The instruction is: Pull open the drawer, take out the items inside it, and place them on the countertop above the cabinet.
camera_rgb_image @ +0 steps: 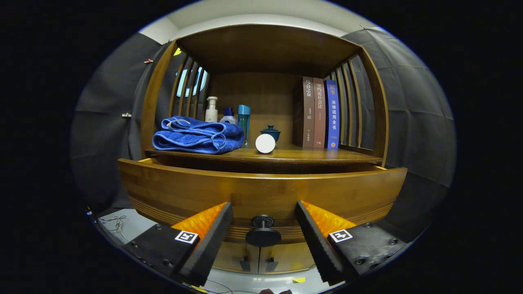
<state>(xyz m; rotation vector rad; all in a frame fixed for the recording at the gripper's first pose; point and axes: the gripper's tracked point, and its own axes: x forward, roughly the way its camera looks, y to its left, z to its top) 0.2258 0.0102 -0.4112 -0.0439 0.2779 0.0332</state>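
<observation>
The gripper [263,222] is spread, its fingers either side of the drawer's knob [263,232] without touching it. The drawer [261,192] stands pulled out below the surface [294,155], where a blue towel [196,135] lies at the left.

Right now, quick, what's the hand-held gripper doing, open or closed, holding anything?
Hand-held gripper: open, holding nothing; the drawer knob sits between its fingers, untouched by either, with the drawer pulled out.
</observation>
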